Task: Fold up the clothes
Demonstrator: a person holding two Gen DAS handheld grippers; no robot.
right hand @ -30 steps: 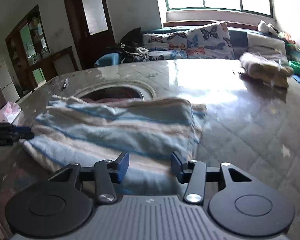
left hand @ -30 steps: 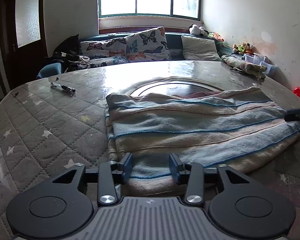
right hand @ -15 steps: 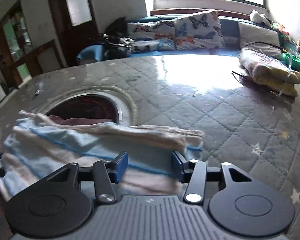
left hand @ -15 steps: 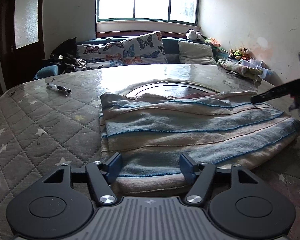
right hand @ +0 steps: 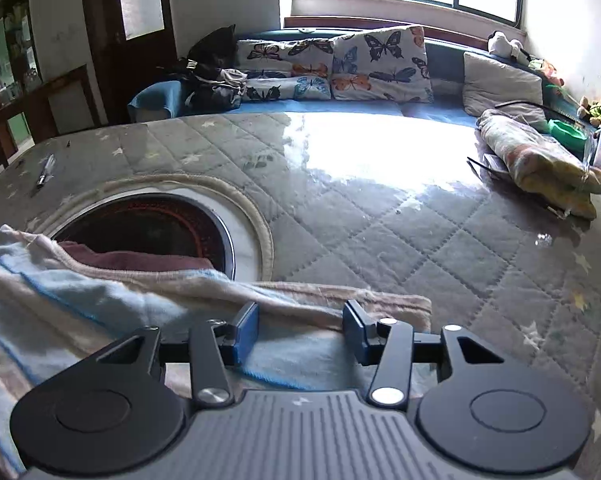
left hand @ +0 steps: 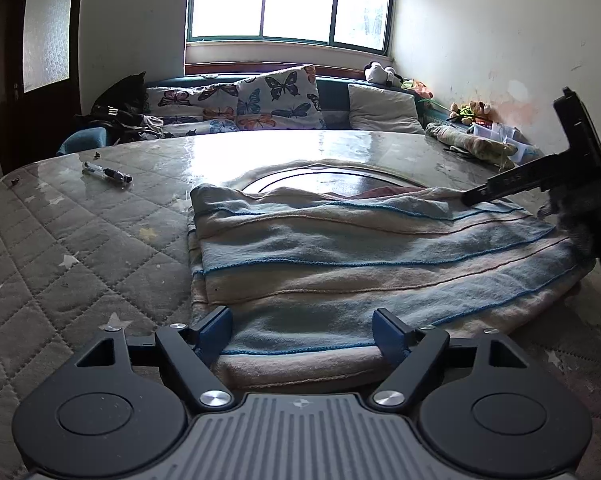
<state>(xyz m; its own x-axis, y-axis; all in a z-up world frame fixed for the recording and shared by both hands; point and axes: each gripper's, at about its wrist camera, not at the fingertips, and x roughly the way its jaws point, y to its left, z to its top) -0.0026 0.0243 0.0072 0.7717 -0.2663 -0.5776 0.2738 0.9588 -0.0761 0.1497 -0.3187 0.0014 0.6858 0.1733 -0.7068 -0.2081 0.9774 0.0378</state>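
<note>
Striped garment (left hand: 364,256) lies between both gaping, empty tools (left hand: 302,332) (right hand: 300,332), quilted tabletop (right hand: 380,216) bare beyond.

A large table (left hand: 100,232) carries everything; it has a grey quilted cover with small stars under a shiny clear sheet. In its middle there is a round dark opening (right hand: 148,224). A striped blue and cream garment (left hand: 360,264) lies on the cover and partly over this opening. A pen (left hand: 107,172) lies near the far left edge, and a rolled cloth (right hand: 540,164) lies at the far right.
</note>
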